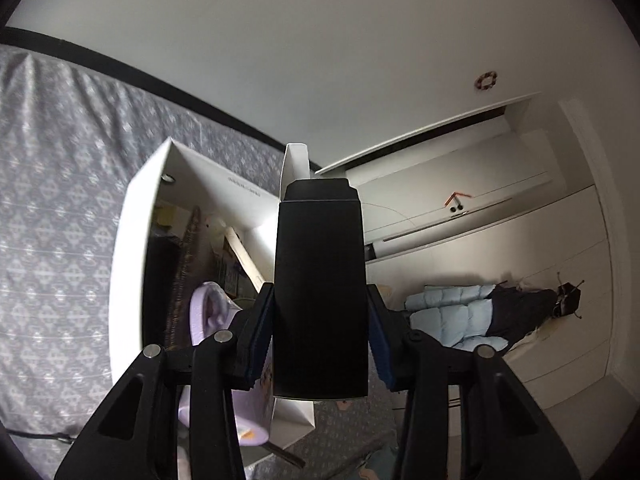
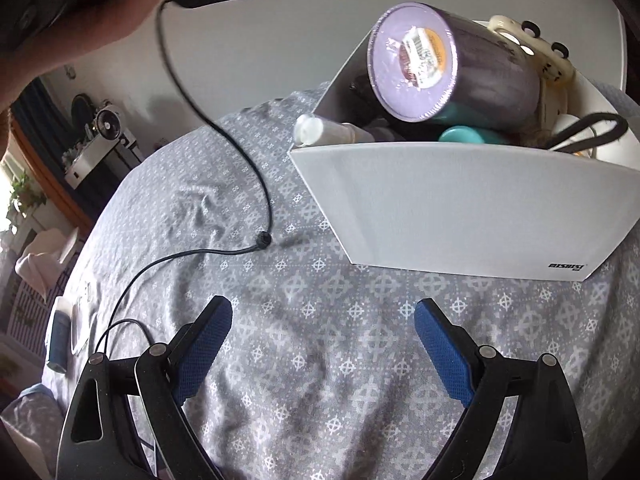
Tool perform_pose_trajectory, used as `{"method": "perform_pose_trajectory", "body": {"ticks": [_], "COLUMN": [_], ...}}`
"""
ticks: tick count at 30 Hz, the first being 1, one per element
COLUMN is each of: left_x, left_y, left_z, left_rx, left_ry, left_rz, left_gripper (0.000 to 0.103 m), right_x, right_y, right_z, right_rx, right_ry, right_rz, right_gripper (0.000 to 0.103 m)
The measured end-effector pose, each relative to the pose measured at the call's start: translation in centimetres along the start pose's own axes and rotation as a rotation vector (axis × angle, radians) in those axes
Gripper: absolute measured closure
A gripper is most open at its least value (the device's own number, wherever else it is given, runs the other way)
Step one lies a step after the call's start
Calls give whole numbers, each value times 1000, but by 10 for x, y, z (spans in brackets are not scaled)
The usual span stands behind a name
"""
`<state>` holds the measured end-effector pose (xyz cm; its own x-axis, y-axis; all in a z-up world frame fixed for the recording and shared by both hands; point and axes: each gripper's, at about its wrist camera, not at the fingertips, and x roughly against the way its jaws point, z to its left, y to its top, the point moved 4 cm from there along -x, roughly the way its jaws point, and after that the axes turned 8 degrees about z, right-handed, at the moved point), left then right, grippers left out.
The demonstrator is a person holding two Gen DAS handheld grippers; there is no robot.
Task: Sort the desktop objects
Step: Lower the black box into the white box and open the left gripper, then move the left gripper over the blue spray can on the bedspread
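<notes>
My left gripper (image 1: 320,300) is shut on a tall black box-shaped object (image 1: 320,248); its blue pads press both sides, and it is held up in the air in front of the white storage box (image 1: 132,240). That white box (image 2: 460,208) stands on the grey patterned cloth (image 2: 320,360). It holds a purple cup (image 2: 416,60) lying on its side, teal items (image 2: 468,134), a small white bottle (image 2: 308,130) and a cream object (image 2: 516,32). My right gripper (image 2: 324,306) is open just above the cloth, in front of the box, with nothing between its fingers.
A black cable (image 2: 248,160) runs across the cloth to the left of the box. A person's hand (image 2: 80,8) is at the top left. A blue and white item (image 2: 58,340) lies at the cloth's left edge. A wardrobe and a light blue jacket (image 1: 452,312) are behind.
</notes>
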<state>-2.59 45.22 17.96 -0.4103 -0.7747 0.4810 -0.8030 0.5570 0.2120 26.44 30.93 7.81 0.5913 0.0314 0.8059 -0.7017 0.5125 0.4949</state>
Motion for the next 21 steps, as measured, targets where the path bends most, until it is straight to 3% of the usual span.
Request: {"method": "perform_pose_trajectory", "body": {"ticks": [4, 6, 7, 11, 15, 21], "left_x": [-8, -2, 4, 38, 101, 232], "left_y": [0, -1, -2, -11, -42, -126], "left_z": [2, 7, 9, 15, 24, 56], "left_rx": [43, 93, 96, 76, 77, 136], "left_ry": [35, 68, 81, 138, 206, 485], "left_rz": [-24, -29, -45, -85, -131, -247], "left_gripper": [55, 29, 26, 25, 23, 22], "right_x": [0, -1, -2, 2, 10, 16], "right_y": [-4, -3, -3, -3, -5, -12], "right_z": [-11, -14, -15, -18, -8, 17], "right_rx": [-36, -57, -66, -74, -30, 56], "right_ry": [10, 12, 12, 6, -11, -31], "right_rz": [3, 8, 10, 1, -20, -33], "right_gripper": [10, 10, 10, 10, 10, 10]}}
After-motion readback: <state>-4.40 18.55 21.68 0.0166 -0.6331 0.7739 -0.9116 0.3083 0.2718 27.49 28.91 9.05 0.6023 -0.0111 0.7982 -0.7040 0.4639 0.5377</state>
